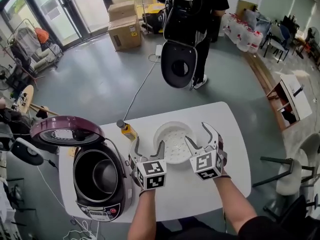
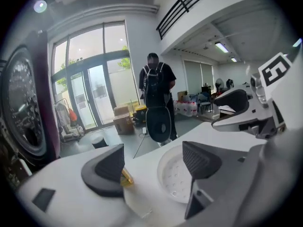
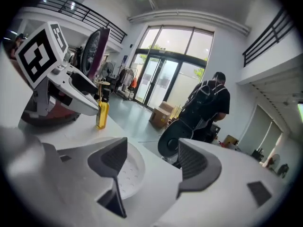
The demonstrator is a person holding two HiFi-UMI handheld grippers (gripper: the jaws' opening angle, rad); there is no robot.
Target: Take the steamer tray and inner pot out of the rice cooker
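Left gripper [image 1: 148, 146] and right gripper [image 1: 200, 136]: jaws apart, nothing between them. Near left, the dark metal inner pot [image 1: 102, 173] sits inside the open black-and-purple rice cooker [image 1: 87, 201] — just beyond the grippers, the white perforated round steamer tray [image 1: 172, 134] lies on the white table [image 1: 225, 179].

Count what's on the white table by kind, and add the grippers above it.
rice cooker: 1
inner pot, inside the cooker: 1
steamer tray: 1
yellow bottle: 1
left gripper, right gripper: 2
Total: 6
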